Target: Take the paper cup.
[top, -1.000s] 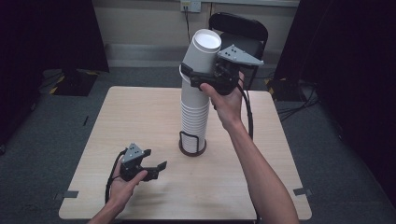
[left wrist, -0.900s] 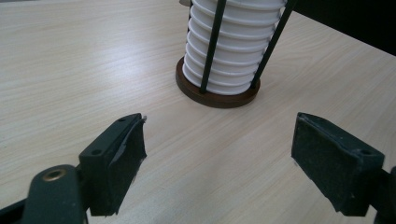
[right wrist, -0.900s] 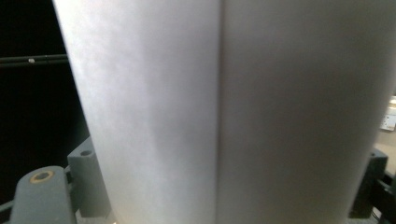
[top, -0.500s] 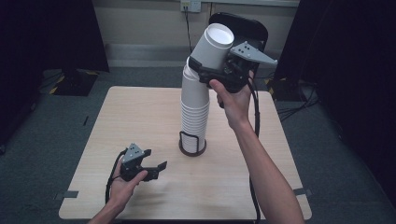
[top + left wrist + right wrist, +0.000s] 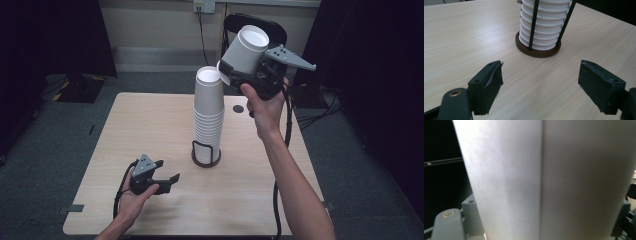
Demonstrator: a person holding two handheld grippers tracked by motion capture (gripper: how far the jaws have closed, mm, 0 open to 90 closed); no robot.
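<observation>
Lifted clear of the stack [image 5: 208, 117] since a second ago, a white paper cup [image 5: 246, 51] now rides tilted, up and to the right of the pile, its long axis leaning away from the vertical column. The right gripper [image 5: 239, 72] has it clamped by the wall, its fingers having just tightened on it. The left gripper [image 5: 169, 182] rests on the surface [image 5: 150, 120] near the holder [image 5: 537, 50], fingers [image 5: 491, 80] spread wide, empty.

Light from overhead brightens the pale wooden surface [image 5: 150, 130] against dim, black surroundings; the close white paper cup [image 5: 549, 180] is blurred.
</observation>
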